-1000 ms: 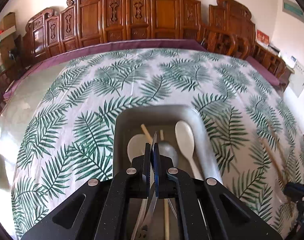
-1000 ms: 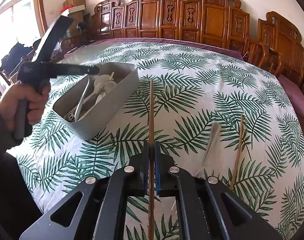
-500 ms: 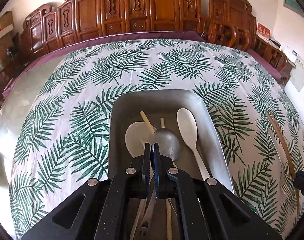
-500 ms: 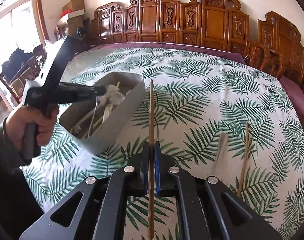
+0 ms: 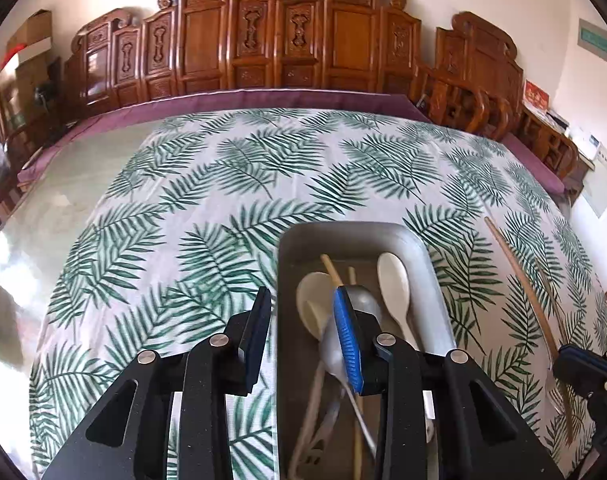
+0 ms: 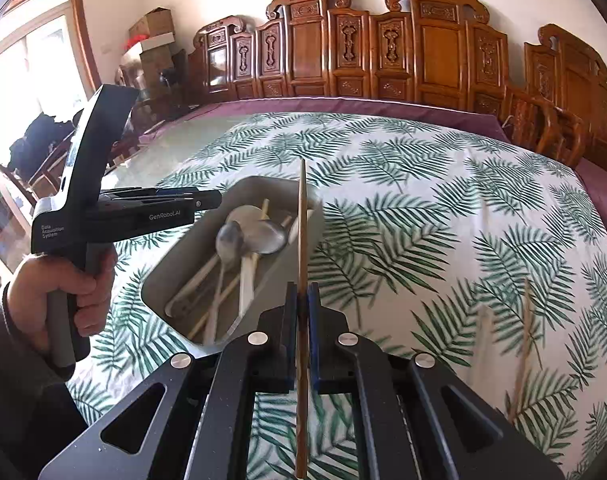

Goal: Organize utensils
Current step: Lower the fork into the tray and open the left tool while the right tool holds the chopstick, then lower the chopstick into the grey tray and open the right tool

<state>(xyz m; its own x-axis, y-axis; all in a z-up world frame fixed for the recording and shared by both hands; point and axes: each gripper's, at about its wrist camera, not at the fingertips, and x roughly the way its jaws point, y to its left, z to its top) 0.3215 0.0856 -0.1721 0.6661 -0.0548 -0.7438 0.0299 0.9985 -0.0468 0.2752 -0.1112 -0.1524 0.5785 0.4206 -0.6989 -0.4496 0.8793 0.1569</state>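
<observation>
At lower centre, the right gripper [image 6: 302, 296] clamps a chopstick [image 6: 302, 232] upright for binning; the left gripper [image 5: 303, 320], jaws just opening, releases above the tray [image 5: 431, 280].

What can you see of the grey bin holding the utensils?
The grey rectangular plastic bin has rounded corners and plain walls. It sits on the palm-leaf tablecloth, open-topped, long axis running away from the left gripper. Inside lie white spoons, a metal spoon and wooden chopsticks. Neither gripper touches it.
</observation>
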